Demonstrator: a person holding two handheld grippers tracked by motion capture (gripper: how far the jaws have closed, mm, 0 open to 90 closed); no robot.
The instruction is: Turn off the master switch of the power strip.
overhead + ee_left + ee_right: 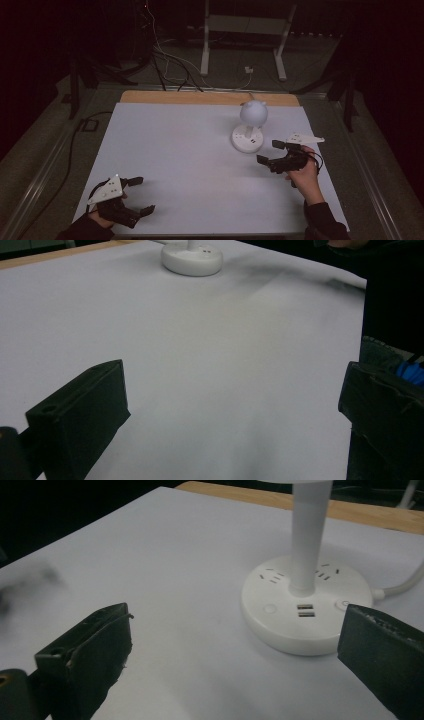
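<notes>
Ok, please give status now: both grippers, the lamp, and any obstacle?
Left gripper open, empty, near table corner. Right gripper open, empty, beside the lamp base, not touching. Lamp upright. Nothing between them.

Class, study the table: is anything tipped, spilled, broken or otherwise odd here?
Nothing stands out. The white lamp stands upright on its round base on the table, and both the left gripper and right gripper are open and empty.
</notes>
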